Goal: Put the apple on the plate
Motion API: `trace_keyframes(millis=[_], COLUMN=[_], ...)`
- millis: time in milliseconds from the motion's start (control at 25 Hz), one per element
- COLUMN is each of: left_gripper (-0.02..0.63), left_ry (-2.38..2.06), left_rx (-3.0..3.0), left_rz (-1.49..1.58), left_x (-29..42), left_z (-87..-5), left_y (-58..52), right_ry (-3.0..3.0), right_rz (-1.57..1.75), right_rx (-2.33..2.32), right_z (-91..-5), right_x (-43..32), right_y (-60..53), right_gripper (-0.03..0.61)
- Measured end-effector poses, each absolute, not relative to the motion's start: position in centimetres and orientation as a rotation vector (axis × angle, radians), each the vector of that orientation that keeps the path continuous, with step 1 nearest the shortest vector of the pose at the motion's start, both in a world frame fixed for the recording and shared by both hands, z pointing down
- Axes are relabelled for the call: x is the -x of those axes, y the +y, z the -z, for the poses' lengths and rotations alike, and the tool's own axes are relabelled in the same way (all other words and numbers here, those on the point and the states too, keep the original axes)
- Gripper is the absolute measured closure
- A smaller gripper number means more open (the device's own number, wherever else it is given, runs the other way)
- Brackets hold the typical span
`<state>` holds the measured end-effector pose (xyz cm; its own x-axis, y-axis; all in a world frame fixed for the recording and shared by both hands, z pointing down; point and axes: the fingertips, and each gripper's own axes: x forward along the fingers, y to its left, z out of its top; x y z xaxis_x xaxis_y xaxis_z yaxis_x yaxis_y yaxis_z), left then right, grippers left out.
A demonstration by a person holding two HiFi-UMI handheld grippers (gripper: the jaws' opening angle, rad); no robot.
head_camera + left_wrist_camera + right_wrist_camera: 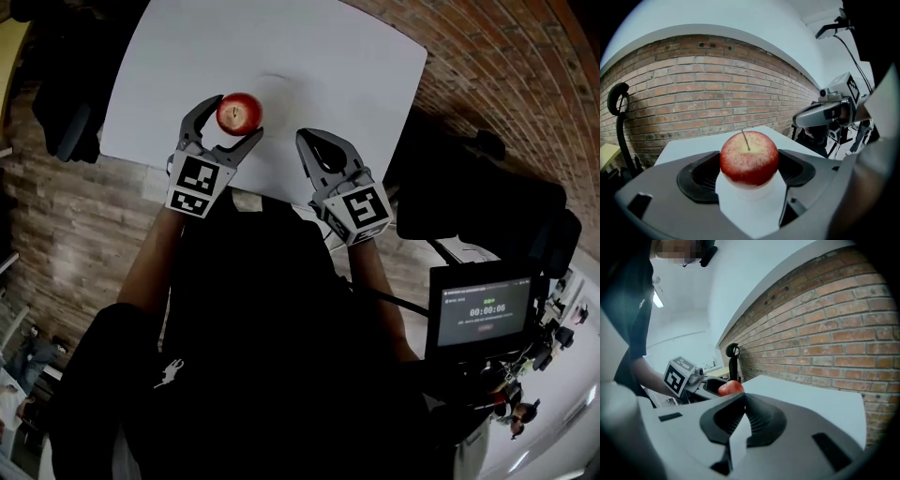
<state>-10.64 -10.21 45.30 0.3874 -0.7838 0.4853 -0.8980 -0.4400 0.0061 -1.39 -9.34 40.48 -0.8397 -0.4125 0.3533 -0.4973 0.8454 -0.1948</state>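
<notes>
Your head view is dim, the white table point(309, 56) glaring and your torso near-black. Both gripper views bow the brick wall point(708, 93) strongly towards the edges. The apple point(749, 157) is sharp and softly lit, perhaps by the ceiling strip light point(657, 299).

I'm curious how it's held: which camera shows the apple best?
Left gripper view: the apple fills the centre between the jaws, stem visible. Head view shows it small, from above; right gripper view, a distant red sliver.

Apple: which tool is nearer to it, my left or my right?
Left. The left tool grips the apple between its jaws; the right tool, shut and empty, sits apart to the apple's right.
</notes>
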Motion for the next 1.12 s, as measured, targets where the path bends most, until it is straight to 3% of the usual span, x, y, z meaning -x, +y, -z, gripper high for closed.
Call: trace_keyframes(millis=[1120], left_gripper=[0.225], left_ry=[-1.373], left_rx=[-2.377], left_rz=[-0.724], left_x=[9.6], left_z=[-54.3], left_y=[-11.9], right_ry=[-2.584], right_rz=[-0.411], right_rx=[-0.662], right_z=[-47.1], right_x=[1.9], right_y=[-10.5], right_gripper=[0.575])
